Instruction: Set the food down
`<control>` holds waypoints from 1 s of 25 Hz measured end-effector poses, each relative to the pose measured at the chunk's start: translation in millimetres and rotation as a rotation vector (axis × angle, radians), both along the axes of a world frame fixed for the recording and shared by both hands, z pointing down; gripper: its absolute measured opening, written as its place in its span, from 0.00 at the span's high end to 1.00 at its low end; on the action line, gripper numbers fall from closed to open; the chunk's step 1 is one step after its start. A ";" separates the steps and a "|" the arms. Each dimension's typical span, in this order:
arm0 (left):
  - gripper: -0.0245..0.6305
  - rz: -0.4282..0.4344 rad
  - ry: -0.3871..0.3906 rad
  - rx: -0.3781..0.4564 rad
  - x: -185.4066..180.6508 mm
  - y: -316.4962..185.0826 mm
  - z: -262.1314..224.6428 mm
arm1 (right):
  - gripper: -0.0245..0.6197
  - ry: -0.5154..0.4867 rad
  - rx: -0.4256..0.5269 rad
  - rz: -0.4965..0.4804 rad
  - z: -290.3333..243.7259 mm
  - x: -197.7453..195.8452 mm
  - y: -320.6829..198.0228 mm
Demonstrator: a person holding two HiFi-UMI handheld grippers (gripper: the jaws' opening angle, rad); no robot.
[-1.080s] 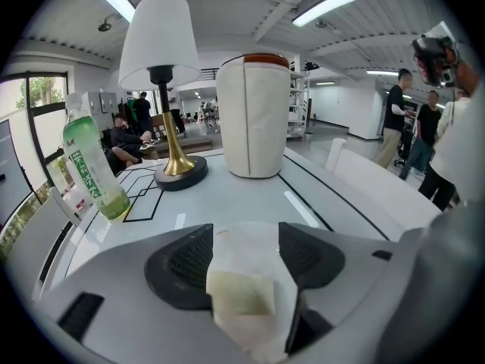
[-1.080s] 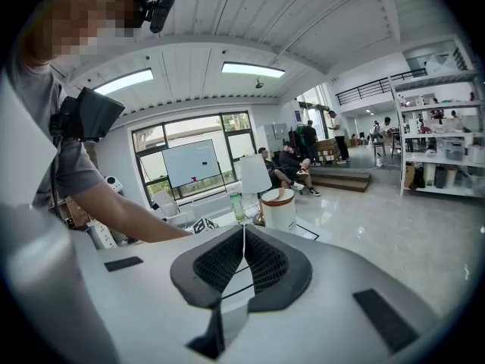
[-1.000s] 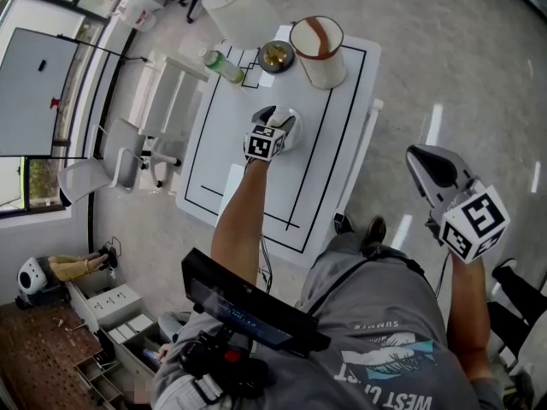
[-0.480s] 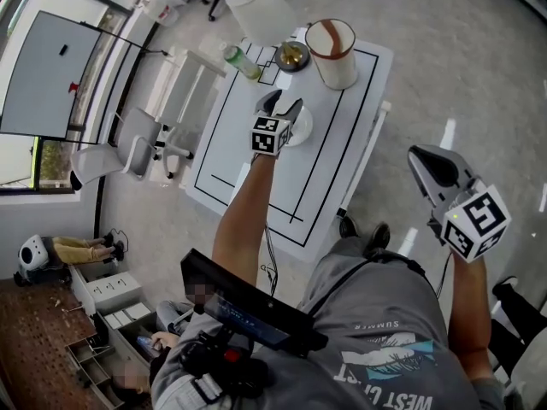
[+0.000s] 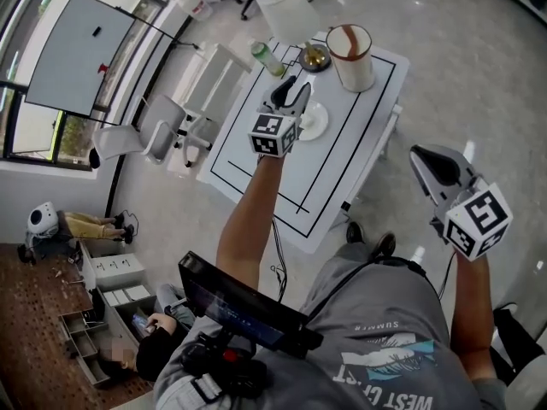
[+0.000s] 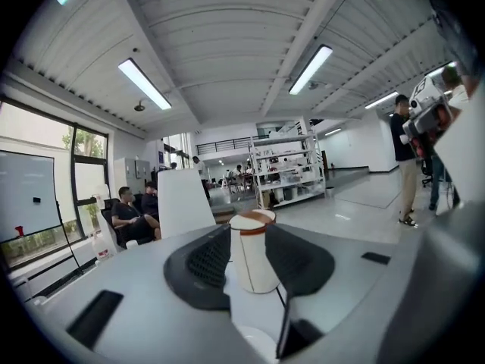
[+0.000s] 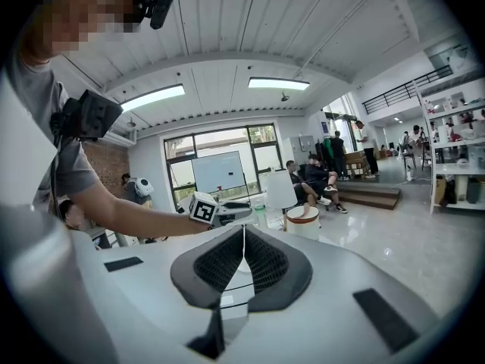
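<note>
My left gripper (image 5: 291,88) hovers over the white table (image 5: 333,169), just left of a small white plate (image 5: 314,125). Its jaws are closing with nothing between them; in the left gripper view the gripper (image 6: 246,252) frames a tall white cup with a brown rim (image 6: 254,252) that stands farther off, and the plate's edge (image 6: 258,345) shows below. A small bowl of golden food (image 5: 314,56) sits at the table's far end beside the cup (image 5: 350,56). My right gripper (image 5: 420,155) is held off the table to the right, shut and empty, its tips touching (image 7: 243,230).
A green bottle (image 5: 266,58) stands at the far left corner of the table, with a white cone-shaped object (image 5: 286,11) beyond it. White chairs (image 5: 184,114) stand left of the table. People sit and stand in the background.
My left gripper has risen off the plate and shifted toward its left side, and its jaws have narrowed. The right gripper has stayed put.
</note>
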State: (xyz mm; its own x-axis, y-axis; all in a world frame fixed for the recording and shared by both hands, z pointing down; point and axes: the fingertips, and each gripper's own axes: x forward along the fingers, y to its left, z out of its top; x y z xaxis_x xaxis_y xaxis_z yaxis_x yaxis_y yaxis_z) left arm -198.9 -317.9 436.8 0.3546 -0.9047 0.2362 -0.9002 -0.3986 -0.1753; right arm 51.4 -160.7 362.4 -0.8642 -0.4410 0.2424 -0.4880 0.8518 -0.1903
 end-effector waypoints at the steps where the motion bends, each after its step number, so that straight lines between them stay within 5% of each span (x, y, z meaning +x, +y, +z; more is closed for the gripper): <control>1: 0.75 -0.001 0.005 0.022 3.7 5.4 -13.2 | 0.95 -0.004 0.007 -0.009 -3.0 1.0 2.2; 7: 0.95 0.009 0.037 0.167 27.8 42.6 -94.6 | 0.95 -0.029 0.050 -0.064 -20.3 6.5 11.9; 15: 0.95 0.047 0.073 0.268 50.8 101.1 -175.2 | 0.95 -0.079 0.098 -0.149 -44.0 -11.6 24.0; 25: 0.95 0.030 0.100 0.315 37.9 184.0 -235.6 | 0.95 -0.117 0.114 -0.261 -61.5 -60.1 45.5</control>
State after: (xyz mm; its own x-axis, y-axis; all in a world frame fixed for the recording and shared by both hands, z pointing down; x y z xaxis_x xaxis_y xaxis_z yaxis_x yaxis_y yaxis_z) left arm -161.0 -133.9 201.1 0.3894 -0.9166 -0.0909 -0.9079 -0.3653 -0.2056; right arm -8.7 -115.2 300.9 -0.9710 -0.2190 0.0960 -0.2303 0.9646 -0.1285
